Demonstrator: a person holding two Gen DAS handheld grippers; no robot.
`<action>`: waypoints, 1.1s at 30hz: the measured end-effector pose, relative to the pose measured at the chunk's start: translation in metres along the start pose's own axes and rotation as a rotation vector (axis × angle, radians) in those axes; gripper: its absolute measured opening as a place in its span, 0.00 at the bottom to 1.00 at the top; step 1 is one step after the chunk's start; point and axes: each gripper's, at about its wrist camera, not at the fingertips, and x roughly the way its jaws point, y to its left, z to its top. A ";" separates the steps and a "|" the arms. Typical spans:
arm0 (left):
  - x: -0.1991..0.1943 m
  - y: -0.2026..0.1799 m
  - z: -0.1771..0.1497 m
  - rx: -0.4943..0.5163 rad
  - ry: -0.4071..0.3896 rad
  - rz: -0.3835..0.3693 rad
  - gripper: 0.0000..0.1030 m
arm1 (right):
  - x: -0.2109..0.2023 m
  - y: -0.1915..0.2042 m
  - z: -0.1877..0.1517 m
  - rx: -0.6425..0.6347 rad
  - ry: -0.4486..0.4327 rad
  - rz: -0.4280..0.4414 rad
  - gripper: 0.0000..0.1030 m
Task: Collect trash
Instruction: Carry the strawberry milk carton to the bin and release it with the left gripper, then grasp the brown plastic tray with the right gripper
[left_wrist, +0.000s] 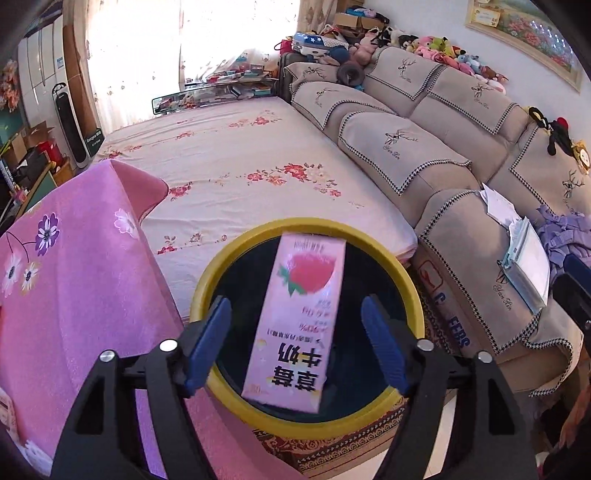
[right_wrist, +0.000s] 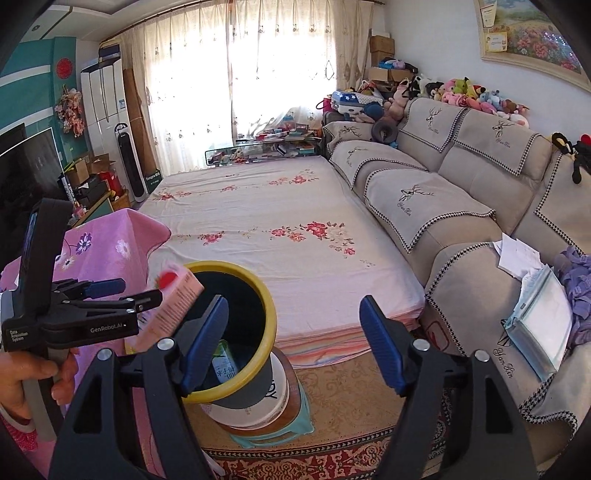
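Left wrist view: strawberry milk carton (left_wrist: 295, 325) hangs between my wide-spread left tongs (left_wrist: 295, 343), touching neither pad, over the yellow-rimmed bin (left_wrist: 207, 284).

Its long axis runs 6 to 12 o'clock, top toward 12, square over the black bin mouth. From the right wrist view, my right tongs (right_wrist: 293, 343) gape wide and hold nothing; the bin sits at their 9 o'clock, with a green-labelled carton (right_wrist: 225, 363) already inside.

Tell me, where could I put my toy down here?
The flowered bed sheet is bare between the pink cloth and the sofa. The sofa's near seat is crowded with papers, a pouch and purple cloth; plush toys fill its top.
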 end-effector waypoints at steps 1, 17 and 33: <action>-0.001 0.000 0.002 -0.004 -0.006 0.000 0.73 | 0.000 -0.001 -0.001 0.001 0.001 0.001 0.68; -0.257 0.128 -0.117 -0.173 -0.293 0.209 0.88 | -0.013 0.144 -0.046 -0.204 0.091 0.309 0.68; -0.345 0.277 -0.263 -0.395 -0.314 0.405 0.89 | -0.023 0.339 -0.069 -0.454 0.234 0.568 0.25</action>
